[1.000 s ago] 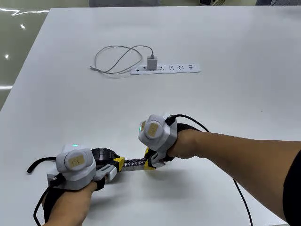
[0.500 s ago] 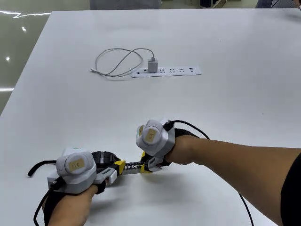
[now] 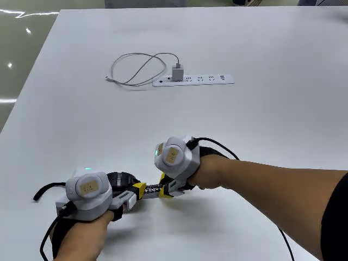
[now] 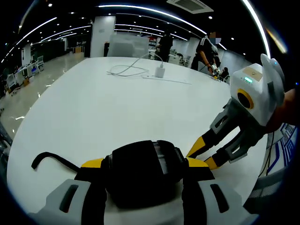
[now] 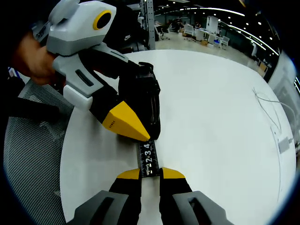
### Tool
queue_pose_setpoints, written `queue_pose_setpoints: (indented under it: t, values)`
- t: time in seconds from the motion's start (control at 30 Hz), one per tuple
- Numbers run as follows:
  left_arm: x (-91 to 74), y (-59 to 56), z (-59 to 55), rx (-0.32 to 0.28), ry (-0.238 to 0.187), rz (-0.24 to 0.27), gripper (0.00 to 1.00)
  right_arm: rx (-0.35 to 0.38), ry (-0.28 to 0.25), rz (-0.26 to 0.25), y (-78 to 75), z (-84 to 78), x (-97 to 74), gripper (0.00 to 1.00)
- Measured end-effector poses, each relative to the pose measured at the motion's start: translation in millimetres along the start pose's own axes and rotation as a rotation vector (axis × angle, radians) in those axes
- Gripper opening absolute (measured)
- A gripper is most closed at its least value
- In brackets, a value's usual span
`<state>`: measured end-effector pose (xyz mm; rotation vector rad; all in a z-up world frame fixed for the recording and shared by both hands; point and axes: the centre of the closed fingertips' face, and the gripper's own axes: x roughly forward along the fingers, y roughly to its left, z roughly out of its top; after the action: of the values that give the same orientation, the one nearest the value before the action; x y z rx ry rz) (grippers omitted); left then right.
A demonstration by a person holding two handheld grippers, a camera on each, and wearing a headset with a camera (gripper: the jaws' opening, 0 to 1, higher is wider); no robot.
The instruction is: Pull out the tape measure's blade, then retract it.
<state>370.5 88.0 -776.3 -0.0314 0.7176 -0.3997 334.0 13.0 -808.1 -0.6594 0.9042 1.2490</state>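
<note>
A black tape measure case [image 3: 120, 180] [image 4: 143, 171] [image 5: 145, 96] rests low on the white table [image 3: 217, 119], with my left gripper [image 3: 133, 191] [image 4: 145, 164] shut on it, yellow-tipped fingers on either side. A short length of blade [image 3: 152, 189] [image 5: 147, 157] with printed numbers runs from the case to the right. My right gripper [image 3: 165, 189] [image 5: 150, 174] is shut on the blade's end, a few centimetres from the case. The other gripper [image 4: 220, 145] enters the left gripper view from the right.
A white power strip [image 3: 193, 80] with a plugged charger [image 3: 178, 72] and a coiled cable [image 3: 138, 68] lies at the table's far middle. A black strap [image 3: 46, 190] [image 4: 49, 158] trails left of the case. People stand beyond the table in the left gripper view.
My right gripper has moved left toward the case, and the exposed blade has grown shorter. The left gripper holds the case in place.
</note>
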Motion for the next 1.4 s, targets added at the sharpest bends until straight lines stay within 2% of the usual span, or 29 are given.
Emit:
queue_pose_setpoints:
  t: [0.17,1.4]
  values:
    - [-0.3,-0.1,-0.2,0.001,0.001,-0.002,0.61,-0.01,-0.043,-0.005,0.9,6.1,2.2,0.1]
    - [-0.5,0.6,-0.1,-0.007,0.002,-0.002,0.61,0.028,-0.119,0.017,1.9,24.0,12.4,0.1]
